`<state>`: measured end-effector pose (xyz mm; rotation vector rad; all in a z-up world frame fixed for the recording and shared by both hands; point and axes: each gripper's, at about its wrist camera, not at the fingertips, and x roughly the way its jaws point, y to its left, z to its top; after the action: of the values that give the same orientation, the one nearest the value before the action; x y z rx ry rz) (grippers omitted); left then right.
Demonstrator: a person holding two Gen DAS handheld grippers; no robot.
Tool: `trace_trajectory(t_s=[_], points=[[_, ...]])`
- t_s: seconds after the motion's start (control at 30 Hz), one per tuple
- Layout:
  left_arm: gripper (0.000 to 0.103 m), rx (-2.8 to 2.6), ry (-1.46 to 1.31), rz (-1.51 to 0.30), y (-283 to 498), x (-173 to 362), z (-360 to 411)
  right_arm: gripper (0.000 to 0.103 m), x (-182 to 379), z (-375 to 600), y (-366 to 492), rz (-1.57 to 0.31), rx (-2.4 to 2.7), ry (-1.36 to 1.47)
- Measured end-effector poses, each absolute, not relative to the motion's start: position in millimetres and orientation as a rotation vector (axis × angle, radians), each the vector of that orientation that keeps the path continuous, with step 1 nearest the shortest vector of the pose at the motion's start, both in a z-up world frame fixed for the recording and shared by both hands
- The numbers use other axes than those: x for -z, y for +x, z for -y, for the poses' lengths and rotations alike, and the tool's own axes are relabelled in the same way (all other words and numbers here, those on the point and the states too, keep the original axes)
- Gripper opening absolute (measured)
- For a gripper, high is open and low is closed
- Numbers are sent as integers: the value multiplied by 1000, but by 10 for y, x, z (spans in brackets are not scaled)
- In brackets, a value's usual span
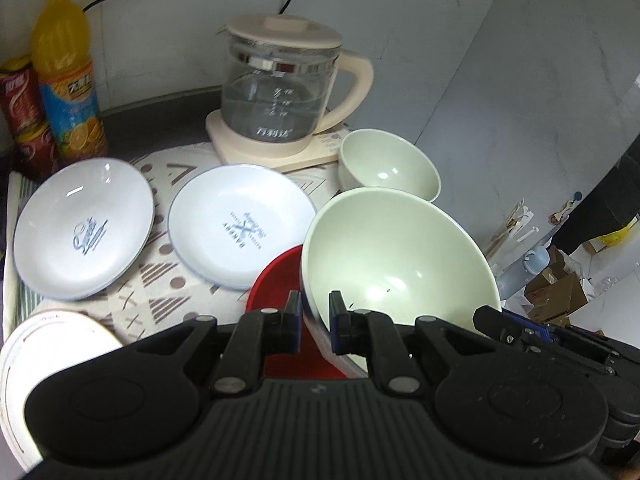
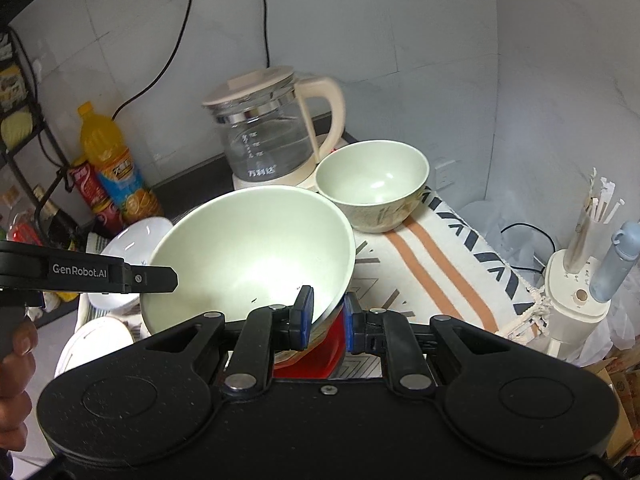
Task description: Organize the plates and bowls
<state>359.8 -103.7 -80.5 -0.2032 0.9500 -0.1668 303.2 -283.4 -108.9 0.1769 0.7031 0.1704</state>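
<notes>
A glass kettle [image 1: 276, 92] with a cream lid and handle stands on its base at the back of a patterned cloth [image 2: 436, 276]. An orange drink bottle [image 1: 66, 76] and red cans [image 1: 28, 120] stand against the wall, where black cables [image 2: 176, 44] hang.

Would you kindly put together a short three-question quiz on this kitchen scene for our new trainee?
1. True or false: both tongs, left and right, are shut on the rim of the large green bowl.
2. How many white plates with blue print lie flat on the cloth in the left wrist view?
3. Which stands beside the small green bowl: A) glass kettle, B) orange drink bottle?

Key: 1 true; 2 two; 3 A.
</notes>
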Motion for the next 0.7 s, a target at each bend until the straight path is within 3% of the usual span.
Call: trace_trajectory(t_s=[0.7], points=[[12,148,-229,-1099,3781,1269,937,15,1354,2660,3255,-794,-181,110]])
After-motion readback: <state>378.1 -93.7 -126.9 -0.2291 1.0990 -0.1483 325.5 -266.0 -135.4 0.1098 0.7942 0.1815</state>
